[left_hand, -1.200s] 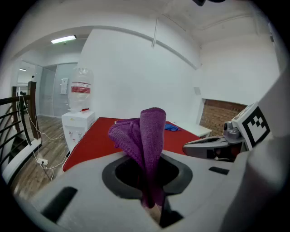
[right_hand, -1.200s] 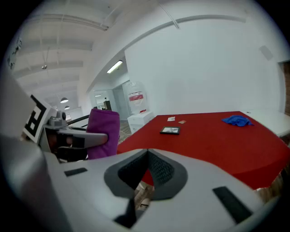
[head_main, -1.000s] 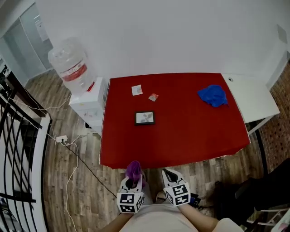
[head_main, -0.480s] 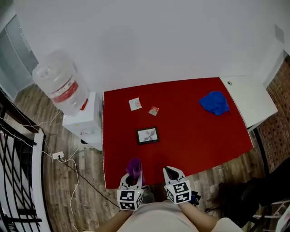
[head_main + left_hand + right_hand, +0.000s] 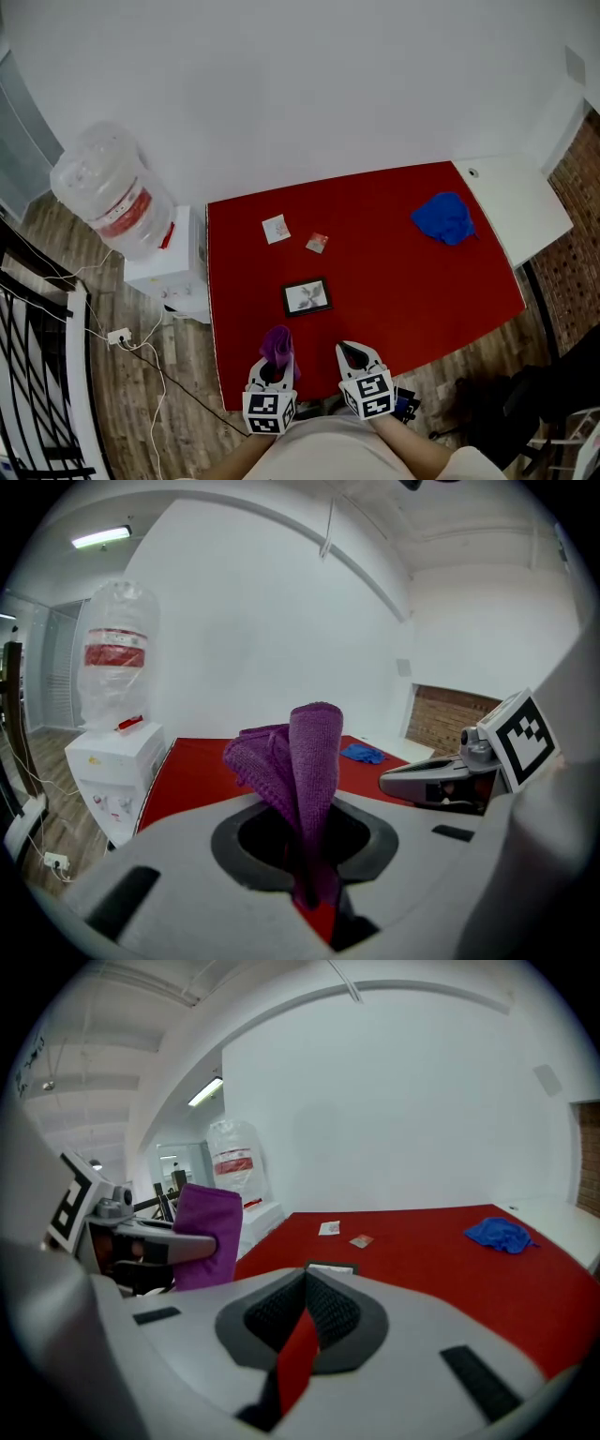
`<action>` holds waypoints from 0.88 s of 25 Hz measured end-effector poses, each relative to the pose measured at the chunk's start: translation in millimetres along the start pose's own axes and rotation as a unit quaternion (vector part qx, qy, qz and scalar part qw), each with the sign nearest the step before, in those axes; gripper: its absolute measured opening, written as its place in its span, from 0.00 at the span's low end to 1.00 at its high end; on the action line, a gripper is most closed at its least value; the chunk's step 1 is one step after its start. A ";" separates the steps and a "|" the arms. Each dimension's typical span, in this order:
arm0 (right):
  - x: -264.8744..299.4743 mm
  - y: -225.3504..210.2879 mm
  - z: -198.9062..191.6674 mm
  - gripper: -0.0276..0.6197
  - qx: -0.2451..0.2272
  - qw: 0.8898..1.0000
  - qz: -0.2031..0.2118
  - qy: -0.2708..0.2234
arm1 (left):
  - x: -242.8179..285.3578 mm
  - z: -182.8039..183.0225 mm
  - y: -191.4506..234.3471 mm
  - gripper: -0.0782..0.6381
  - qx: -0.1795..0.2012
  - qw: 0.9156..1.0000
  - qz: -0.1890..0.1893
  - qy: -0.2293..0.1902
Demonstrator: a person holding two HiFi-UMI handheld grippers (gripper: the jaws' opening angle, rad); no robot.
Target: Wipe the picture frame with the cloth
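A small black picture frame (image 5: pixel 307 296) lies flat on the red table (image 5: pixel 394 281), left of its middle; it also shows low in the right gripper view (image 5: pixel 330 1267). My left gripper (image 5: pixel 274 366) hangs at the table's near edge, shut on a folded purple cloth (image 5: pixel 277 344) that sticks up between its jaws (image 5: pixel 305 761). Beside it, my right gripper (image 5: pixel 352 356) is shut and holds nothing. Both grippers are short of the frame, on its near side.
A blue cloth (image 5: pixel 444 217) sits at the table's far right, and two small paper cards (image 5: pixel 276 228) lie beyond the frame. A water dispenser (image 5: pixel 112 197) stands left of the table, a white side table (image 5: pixel 511 202) right, a black railing (image 5: pixel 28 375) far left.
The table has come closer to both grippers, whose tips now reach its near edge. Both grippers keep their place side by side, the purple cloth still held in the left one.
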State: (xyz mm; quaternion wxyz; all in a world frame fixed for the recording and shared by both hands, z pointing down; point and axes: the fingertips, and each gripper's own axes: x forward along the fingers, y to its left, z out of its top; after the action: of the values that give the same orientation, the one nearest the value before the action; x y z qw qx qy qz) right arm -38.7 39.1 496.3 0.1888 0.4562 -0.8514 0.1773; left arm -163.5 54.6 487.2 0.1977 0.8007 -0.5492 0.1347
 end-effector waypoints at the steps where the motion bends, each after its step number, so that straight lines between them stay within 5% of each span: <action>1: 3.3 -2.8 1.7 0.05 -0.001 1.000 0.003 0.002 | 4.6 1.8 1.8 0.19 -0.003 1.000 0.004 0.000; 17: 30.6 -30.0 11.2 0.05 -0.001 1.000 0.021 0.010 | 39.0 11.4 6.3 0.19 -0.003 1.000 0.020 0.006; 22: 36.2 -32.3 11.4 0.05 0.001 1.000 0.024 0.012 | 50.5 10.8 10.6 0.19 0.056 0.998 0.009 0.027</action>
State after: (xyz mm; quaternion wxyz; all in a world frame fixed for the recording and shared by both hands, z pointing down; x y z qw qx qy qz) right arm -31.9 -8.8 508.1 0.1940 0.4336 -0.8597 0.1879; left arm -155.2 4.5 501.3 0.1665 0.8018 -0.5420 0.1887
